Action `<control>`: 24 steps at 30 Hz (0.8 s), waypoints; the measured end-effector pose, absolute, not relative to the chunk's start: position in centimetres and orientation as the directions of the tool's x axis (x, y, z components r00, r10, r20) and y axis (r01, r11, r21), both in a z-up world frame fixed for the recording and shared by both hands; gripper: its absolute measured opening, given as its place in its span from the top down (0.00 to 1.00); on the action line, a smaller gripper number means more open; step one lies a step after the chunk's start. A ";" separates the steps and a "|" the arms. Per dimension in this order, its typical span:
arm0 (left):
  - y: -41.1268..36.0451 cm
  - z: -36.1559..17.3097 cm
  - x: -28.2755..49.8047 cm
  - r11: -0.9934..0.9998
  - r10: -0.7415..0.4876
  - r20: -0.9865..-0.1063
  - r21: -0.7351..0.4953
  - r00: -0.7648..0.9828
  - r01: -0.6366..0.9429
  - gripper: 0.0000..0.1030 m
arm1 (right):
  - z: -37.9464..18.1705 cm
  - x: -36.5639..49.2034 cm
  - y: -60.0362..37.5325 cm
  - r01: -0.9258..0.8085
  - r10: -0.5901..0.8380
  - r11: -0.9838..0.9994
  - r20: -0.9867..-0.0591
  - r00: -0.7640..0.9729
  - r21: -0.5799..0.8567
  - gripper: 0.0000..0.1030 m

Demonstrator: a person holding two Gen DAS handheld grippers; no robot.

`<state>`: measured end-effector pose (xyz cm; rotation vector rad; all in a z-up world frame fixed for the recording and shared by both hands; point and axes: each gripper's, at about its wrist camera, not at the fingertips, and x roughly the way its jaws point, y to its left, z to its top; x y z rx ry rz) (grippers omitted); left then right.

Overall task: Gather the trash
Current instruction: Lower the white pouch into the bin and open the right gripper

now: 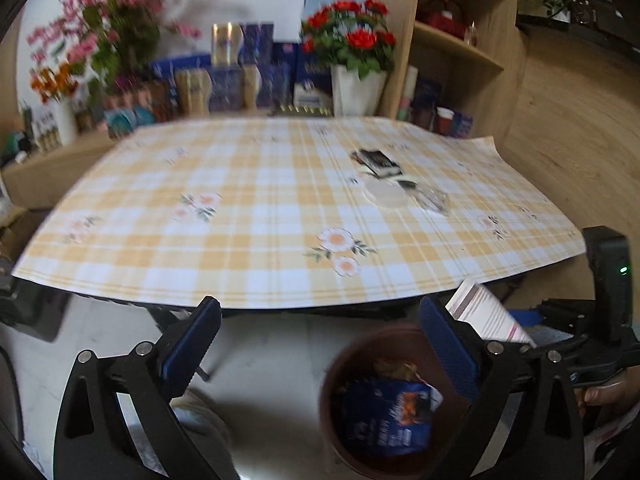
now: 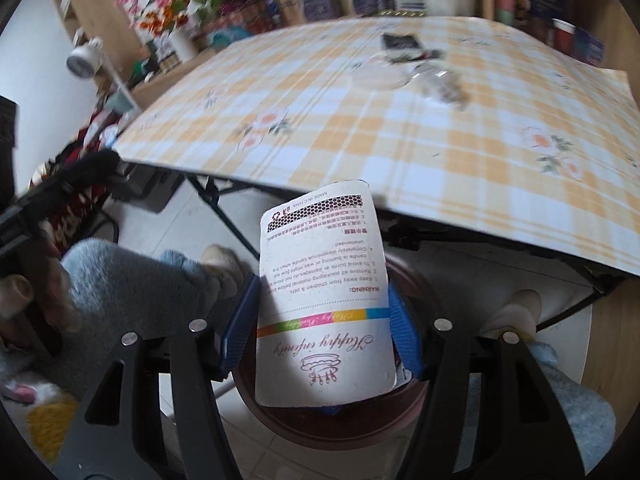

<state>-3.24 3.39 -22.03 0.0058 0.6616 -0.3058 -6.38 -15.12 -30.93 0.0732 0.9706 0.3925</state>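
My right gripper [image 2: 322, 320] is shut on a white printed card [image 2: 324, 292] and holds it just above a round brown bin [image 2: 280, 420] on the floor in front of the table. The card also shows in the left wrist view [image 1: 488, 312]. My left gripper [image 1: 320, 344] is open and empty, low by the table's front edge, left of the bin [image 1: 332, 392], which holds a blue wrapper [image 1: 388, 416]. More trash lies on the checked tablecloth: a dark packet [image 1: 378, 160], a white round lid [image 1: 386, 196] and clear crumpled plastic [image 1: 434, 200].
The table [image 1: 240, 272] has a yellow checked cloth with flowers. Behind it stand boxes, flower pots [image 1: 356, 92] and wooden shelves [image 1: 456, 44]. The person's feet in slippers [image 2: 516, 312] are on the floor by the bin.
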 end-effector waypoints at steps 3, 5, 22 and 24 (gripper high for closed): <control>3.4 -22.5 -4.1 0.960 -0.257 -0.595 -0.067 0.762 0.271 0.06 | -32.5 -6.0 -13.8 -0.320 0.340 0.926 -0.812 0.474 0.201 0.39; 3.3 -22.8 -4.4 0.961 -0.247 -0.592 -0.048 0.767 0.272 0.06 | -33.6 -5.9 -13.3 -0.326 0.324 0.928 -0.827 0.459 0.183 0.39; 4.3 -24.6 -3.1 0.978 -0.197 -0.656 -0.074 0.729 0.197 0.06 | -35.8 -6.2 -12.8 -0.334 0.263 0.935 -0.869 0.419 0.122 0.36; 4.2 -24.6 -3.1 0.977 -0.197 -0.657 -0.072 0.728 0.199 0.06 | -35.9 -6.3 -12.4 -0.338 0.256 0.935 -0.869 0.422 0.111 0.34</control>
